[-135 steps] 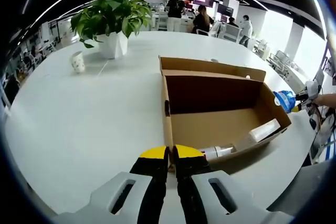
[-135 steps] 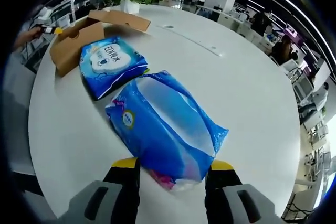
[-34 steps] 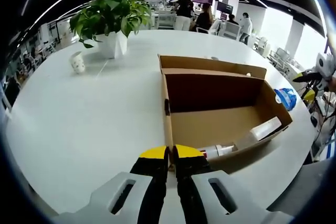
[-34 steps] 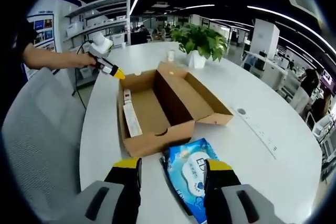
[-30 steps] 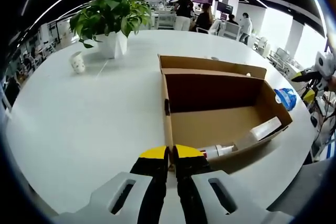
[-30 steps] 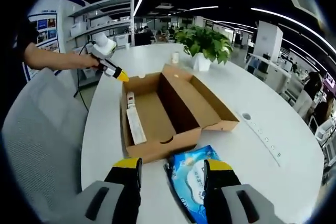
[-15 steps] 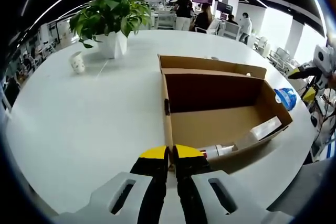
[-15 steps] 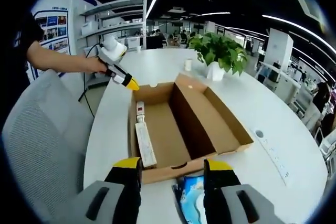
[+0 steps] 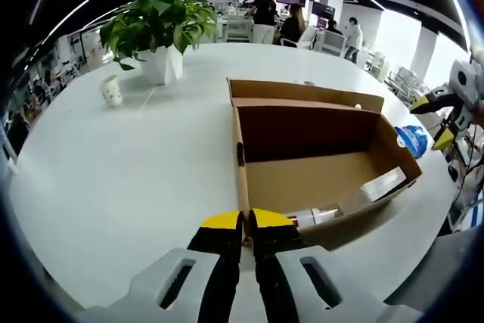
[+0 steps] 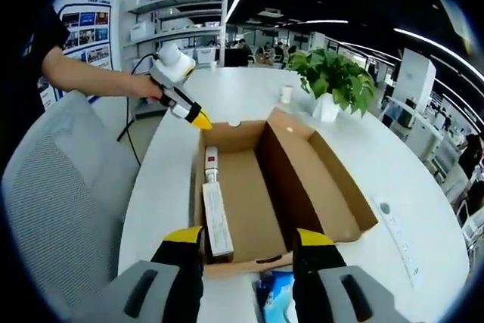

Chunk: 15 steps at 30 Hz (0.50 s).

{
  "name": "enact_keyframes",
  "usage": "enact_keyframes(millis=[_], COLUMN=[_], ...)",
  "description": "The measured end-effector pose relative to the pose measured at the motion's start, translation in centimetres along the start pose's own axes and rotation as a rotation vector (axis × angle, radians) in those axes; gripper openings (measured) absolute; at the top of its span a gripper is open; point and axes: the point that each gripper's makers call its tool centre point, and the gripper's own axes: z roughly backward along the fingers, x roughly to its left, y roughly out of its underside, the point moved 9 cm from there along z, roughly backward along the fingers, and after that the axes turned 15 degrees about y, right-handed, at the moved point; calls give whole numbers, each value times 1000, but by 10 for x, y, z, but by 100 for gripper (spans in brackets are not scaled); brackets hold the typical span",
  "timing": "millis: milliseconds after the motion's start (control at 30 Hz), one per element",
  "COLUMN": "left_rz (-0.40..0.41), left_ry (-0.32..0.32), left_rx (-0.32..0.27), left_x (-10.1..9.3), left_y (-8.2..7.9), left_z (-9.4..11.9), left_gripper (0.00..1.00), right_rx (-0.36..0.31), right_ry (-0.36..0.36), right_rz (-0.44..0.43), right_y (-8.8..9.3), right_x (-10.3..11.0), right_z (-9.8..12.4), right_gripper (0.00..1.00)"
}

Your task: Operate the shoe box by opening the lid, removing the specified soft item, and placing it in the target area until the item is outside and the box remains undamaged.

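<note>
With the lid already folded back flat on the white table (image 9: 113,179), the shoe box (image 9: 302,175) sits open at the centre of the left gripper view, and most of the job looks done. The left gripper (image 9: 247,225), at the bottom centre of that view, has its yellow-tipped jaws pressed together on the near corner of the box wall, pinning it in place. The right gripper (image 10: 248,241) rises at the bottom of its own view with jaws apart and nothing between them, hovering over the box's short end.

A blue soft pack (image 10: 274,290) lies on the table just outside that end wall, at the bottom edge of the right gripper view between the jaws; the same blue shows at the right of the left gripper view, beyond the box. So I'd judge the soft item is out and set down.

Inside the box remain a long white carton (image 10: 215,218) and a small white bottle (image 10: 211,163), lying along one wall. The cardboard looks unbent. A potted plant (image 9: 160,32) and a paper cup (image 9: 112,89) stand at the upper left. What's left, I'd guess, is letting go.
</note>
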Motion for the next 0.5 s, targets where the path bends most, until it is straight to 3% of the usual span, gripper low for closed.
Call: enact_keyframes(millis=[500], left_rz=[-6], left_ry=[-3], left_rx=[2], left_x=[1], left_y=[0], left_z=[0], left_gripper=[2], right_rx=[32], right_ry=[-45], right_rz=[43], right_y=[-6], right_x=[11], right_z=[-23], right_gripper=[44])
